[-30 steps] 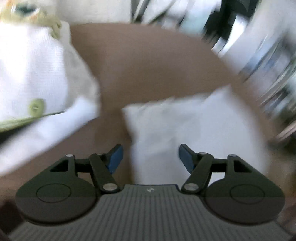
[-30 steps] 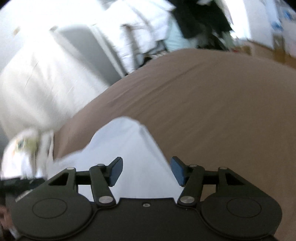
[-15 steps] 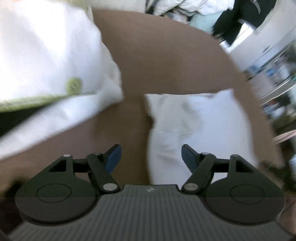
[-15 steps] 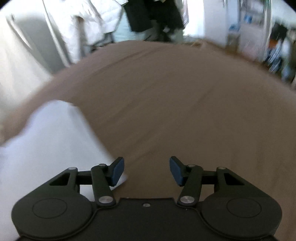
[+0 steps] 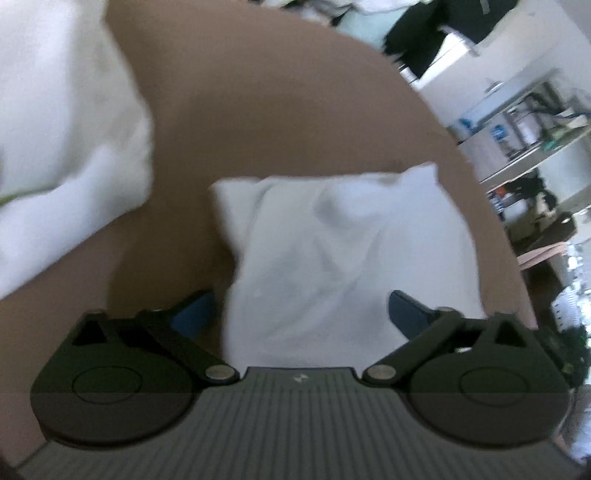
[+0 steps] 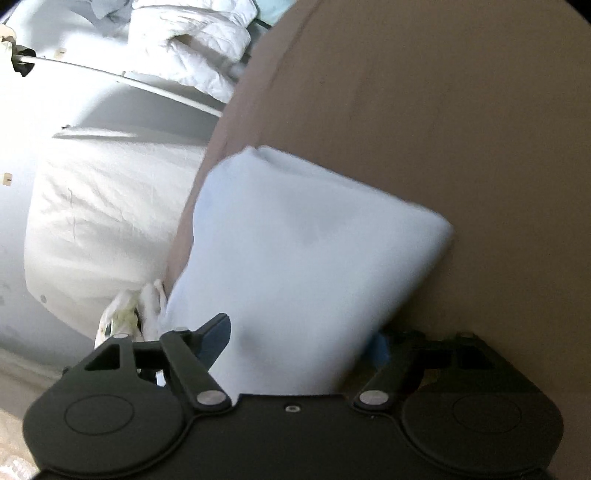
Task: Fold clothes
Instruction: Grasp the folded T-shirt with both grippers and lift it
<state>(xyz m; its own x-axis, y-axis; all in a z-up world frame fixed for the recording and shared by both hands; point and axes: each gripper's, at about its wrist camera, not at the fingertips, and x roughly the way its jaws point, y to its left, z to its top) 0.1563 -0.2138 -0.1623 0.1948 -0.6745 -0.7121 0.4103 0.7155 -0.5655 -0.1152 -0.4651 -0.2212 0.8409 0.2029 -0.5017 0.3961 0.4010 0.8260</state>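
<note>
Both grippers (jaws spread) flank the folded white garment (image 5: 332, 258) on brown bedsheet (image 5: 258, 110)

— Somebody's bedroom, this?
— Looks it: a brown bed sheet (image 5: 258, 122) spread wide, a rumpled white duvet (image 6: 192, 33) heaped at the far left, dark clothes (image 5: 443, 22) and cluttered shelves (image 5: 532, 140) far right.

The left gripper (image 5: 301, 314) hangs with jaws spread wide over a folded white garment (image 5: 343, 258) on the brown bedcover (image 5: 258, 110), another white garment (image 5: 62, 129) lying far left.
</note>
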